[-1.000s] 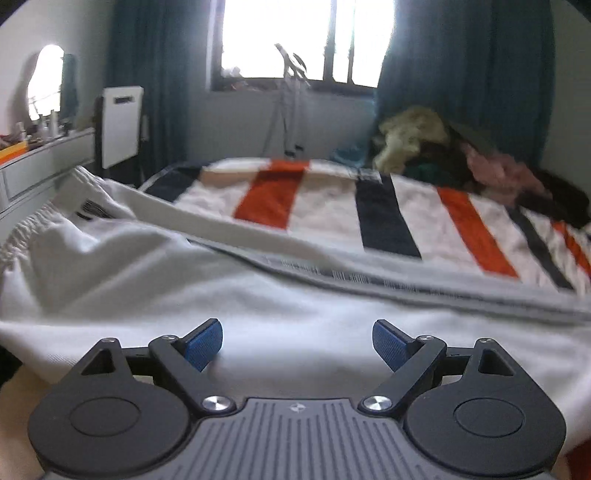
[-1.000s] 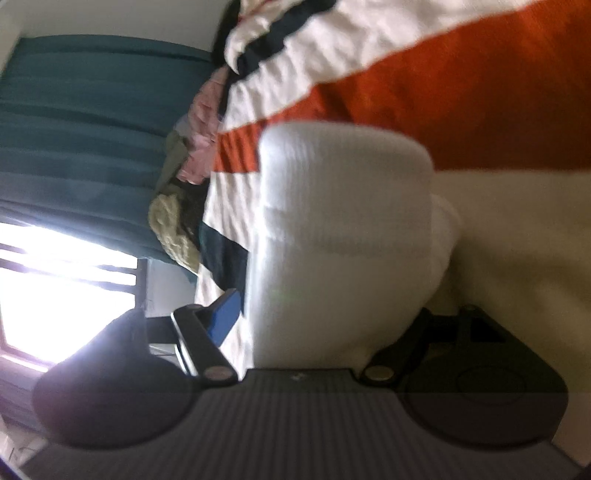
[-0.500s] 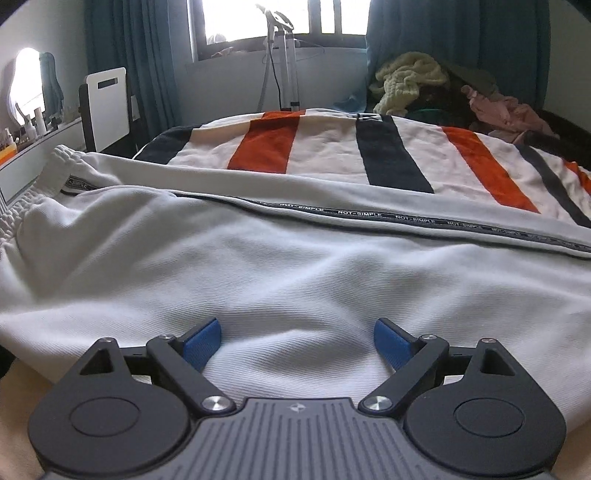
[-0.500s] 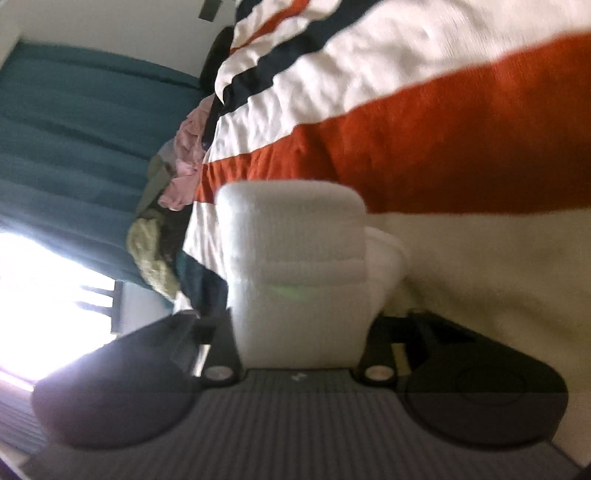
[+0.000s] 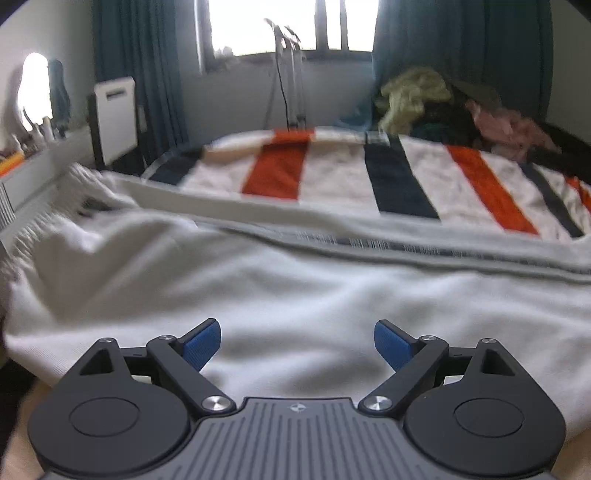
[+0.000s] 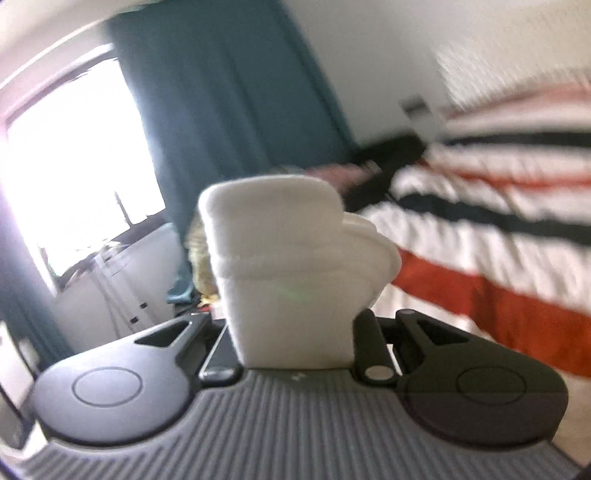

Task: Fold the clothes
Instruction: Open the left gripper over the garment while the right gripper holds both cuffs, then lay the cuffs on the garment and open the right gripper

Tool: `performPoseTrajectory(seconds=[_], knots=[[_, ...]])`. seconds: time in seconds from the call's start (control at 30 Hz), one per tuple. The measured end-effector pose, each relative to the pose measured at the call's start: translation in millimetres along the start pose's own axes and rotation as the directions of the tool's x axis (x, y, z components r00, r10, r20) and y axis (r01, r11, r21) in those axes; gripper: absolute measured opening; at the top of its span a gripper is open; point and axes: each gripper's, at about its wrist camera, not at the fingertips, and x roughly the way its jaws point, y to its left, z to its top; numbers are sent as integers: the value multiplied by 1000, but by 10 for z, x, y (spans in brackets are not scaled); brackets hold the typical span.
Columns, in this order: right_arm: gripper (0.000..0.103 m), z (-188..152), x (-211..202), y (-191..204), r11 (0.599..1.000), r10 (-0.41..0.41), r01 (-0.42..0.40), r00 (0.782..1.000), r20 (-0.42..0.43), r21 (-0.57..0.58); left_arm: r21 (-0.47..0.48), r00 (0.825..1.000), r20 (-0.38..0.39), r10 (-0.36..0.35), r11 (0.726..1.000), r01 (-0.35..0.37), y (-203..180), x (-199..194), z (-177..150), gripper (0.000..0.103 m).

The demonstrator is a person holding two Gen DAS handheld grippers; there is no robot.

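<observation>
the left claw (image 5: 297, 341) is gaping wide above the white garment (image 5: 258, 288) lying across the striped bed (image 5: 406, 173); the right claw (image 6: 295, 332) is clenching a bunched white fold (image 6: 280, 258), teal curtains (image 6: 229, 110) hanging behind.

The left wrist view sits low, close behind its fingers (image 5: 201, 343), looking level across the bed (image 5: 332, 177) toward the window (image 5: 280, 26). The right wrist view looks past its own fingers (image 6: 371, 332), tilted, very near the cloth (image 6: 291, 280) between them. Both share the striped bed (image 6: 498, 229), the curtains (image 6: 236, 110) and the window (image 6: 66, 155).
</observation>
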Motion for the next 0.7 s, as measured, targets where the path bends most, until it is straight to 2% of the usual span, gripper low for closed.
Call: performPoseTrajectory(seconds=[0.1,0.17,0.27,0.33,0.43,0.5,0.6,0.7], knots=[[18,-77,-198,549,981,72,-59,995,68,-183,-62,999,38,-11,998,13,147,-124,82,91],[18,-229,-335,941,945,129,-95,988,88,-313,-111,998,59,-18,994,25,255,-199,136,91],[18,-527,-454,1412,884,200,-149,977,71,-443,-183,997,80,-13,983,27,401,-259,183,91],[18,-805,-435,1656,841,241,-198,970,22,-504,-222,996,88,-2,975,22,474,-276,199,91],[18,-1355,-394,1944,754,279,-302,951,-132,-583,-249,997,81,14,968,6,532,-262,201,91],[19,-1683,-350,2073,695,286,-369,929,-234,-616,-224,996,84,37,974,-17,493,-254,189,91],[24,-1696,-362,2074,704,304,-401,916,-262,-586,-183,994,93,62,982,-44,420,-245,165,91],[30,-1710,-374,2074,711,322,-432,902,-289,-555,-182,995,87,42,983,-26,386,-191,144,91]])
